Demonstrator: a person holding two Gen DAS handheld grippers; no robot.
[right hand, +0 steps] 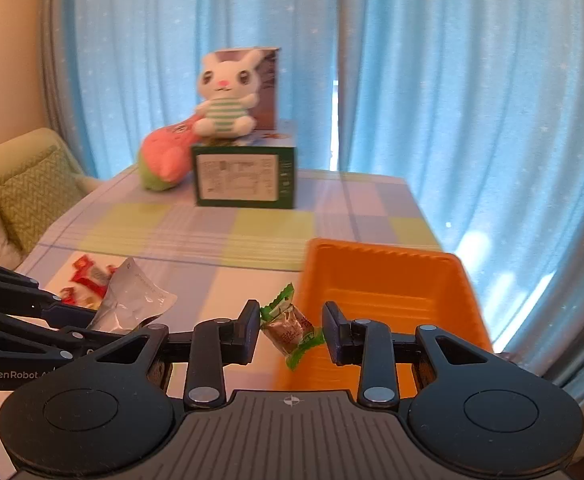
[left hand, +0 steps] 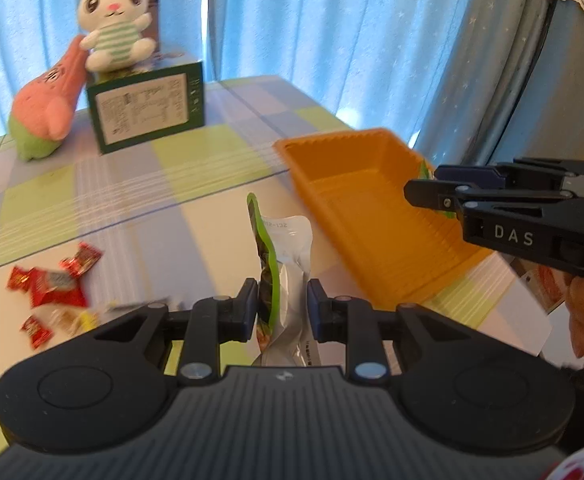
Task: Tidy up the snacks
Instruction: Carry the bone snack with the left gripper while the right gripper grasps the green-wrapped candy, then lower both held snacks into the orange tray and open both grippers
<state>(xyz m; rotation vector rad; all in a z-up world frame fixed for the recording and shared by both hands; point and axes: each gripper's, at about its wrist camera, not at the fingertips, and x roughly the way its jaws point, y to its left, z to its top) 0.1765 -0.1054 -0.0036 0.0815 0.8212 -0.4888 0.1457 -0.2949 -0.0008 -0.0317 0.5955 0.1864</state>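
My left gripper [left hand: 282,308] is shut on a silver and green snack pouch [left hand: 282,264], held upright above the table, left of the orange tray [left hand: 355,200]. The pouch also shows in the right wrist view [right hand: 132,300]. My right gripper [right hand: 292,328] holds a small green-wrapped candy [right hand: 290,326] between its fingers by the tray's near-left edge [right hand: 383,276]; its jaws stand somewhat apart with the candy touching both. In the left wrist view the right gripper [left hand: 423,192] hovers over the tray's right side. Red snack packets [left hand: 52,284] lie on the table at the left.
A green box [left hand: 148,108] stands at the table's far side with a white bunny plush [left hand: 114,20] on top and a pink plush [left hand: 48,108] beside it. Blue curtains hang behind. A sofa with a cushion [right hand: 24,192] is at the left.
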